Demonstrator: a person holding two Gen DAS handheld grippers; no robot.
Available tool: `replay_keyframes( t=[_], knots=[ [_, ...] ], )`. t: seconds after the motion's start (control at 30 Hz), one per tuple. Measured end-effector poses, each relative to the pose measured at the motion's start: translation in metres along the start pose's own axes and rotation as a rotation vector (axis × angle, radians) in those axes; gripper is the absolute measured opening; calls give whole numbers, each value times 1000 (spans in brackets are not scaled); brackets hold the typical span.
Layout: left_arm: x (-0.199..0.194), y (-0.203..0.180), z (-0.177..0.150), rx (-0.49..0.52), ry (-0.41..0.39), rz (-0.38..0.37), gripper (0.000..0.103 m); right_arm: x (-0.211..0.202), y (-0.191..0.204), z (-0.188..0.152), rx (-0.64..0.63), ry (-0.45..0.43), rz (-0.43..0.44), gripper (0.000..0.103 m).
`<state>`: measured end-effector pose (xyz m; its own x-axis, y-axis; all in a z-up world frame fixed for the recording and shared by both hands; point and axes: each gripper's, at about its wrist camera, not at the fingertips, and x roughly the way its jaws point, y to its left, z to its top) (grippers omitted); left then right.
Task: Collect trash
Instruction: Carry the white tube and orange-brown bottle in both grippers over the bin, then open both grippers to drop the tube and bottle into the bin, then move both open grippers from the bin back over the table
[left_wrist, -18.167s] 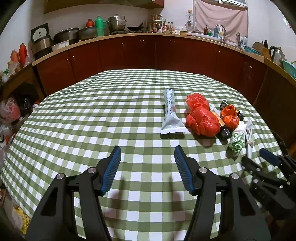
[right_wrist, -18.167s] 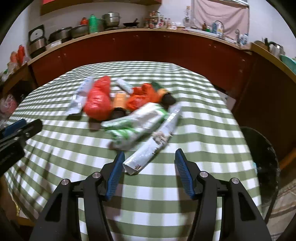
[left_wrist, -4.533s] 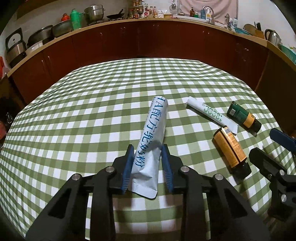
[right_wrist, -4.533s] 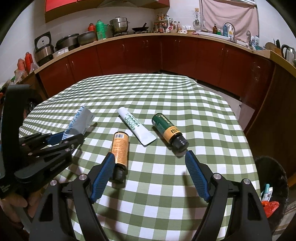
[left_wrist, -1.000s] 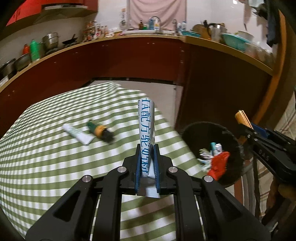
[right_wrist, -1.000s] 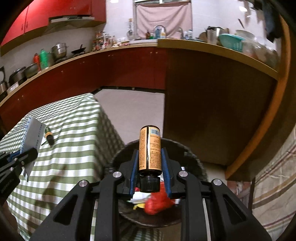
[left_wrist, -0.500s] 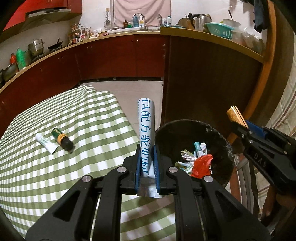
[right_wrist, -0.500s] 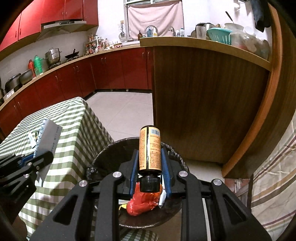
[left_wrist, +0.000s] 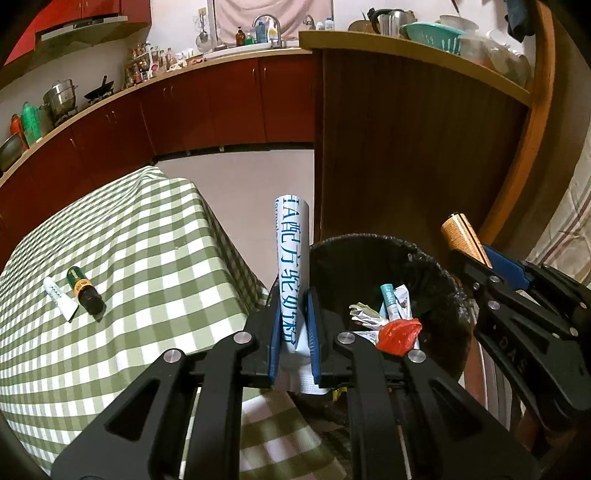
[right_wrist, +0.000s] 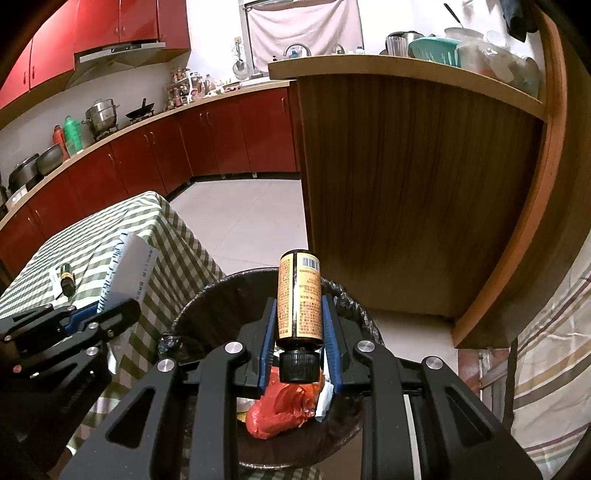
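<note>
Beside the checked table (left_wrist: 155, 236), over the black bin (right_wrist: 221, 291): both grippers carry trash, release not yet made. Left gripper (left_wrist: 293, 325) is clamped on a white rolled packet with blue print (left_wrist: 291, 254), which stands up out of the jaws near the bin's table-side rim. Right gripper (right_wrist: 298, 325) is clamped on an orange-labelled bottle (right_wrist: 300, 299), cap toward the camera, held above the bin mouth with the red bag (right_wrist: 284, 410) below it.

Judged step: drop-off. Next move calls for parting the right jaws so the bottle falls clear; the left likely needs shifting further over the opening first, since the packet sits close to the rim. A green bottle (left_wrist: 85, 291) and white tube (left_wrist: 59, 298) lie touching on the table, uncollected
</note>
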<state>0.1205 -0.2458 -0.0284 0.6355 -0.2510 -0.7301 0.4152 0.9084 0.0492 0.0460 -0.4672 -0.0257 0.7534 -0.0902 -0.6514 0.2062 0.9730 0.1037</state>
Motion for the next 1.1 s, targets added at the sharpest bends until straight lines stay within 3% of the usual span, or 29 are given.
replay_keyframes(
  t=[0.1,0.17,0.23,0.6,0.73,1.1],
  knots=[
    [5,1,1,-12,18,3,17,1,-3,1,12,-3,5,27],
    [6,1,0,-14,17,5,25,0,-5,1,14,-8,1,37],
    [6,2,1,-19,14,6,31,0,-7,1,16,-18,-8,40],
    [-8,17,0,-56,-21,14,50,-8,-4,5,14,-41,-26,46],
    [-15,25,-4,-65,-31,26,60,-13,-1,5,10,-53,-32,55],
    [-36,60,-22,-114,-37,89,72,-23,19,1,-26,-64,-23,69]
  ],
)
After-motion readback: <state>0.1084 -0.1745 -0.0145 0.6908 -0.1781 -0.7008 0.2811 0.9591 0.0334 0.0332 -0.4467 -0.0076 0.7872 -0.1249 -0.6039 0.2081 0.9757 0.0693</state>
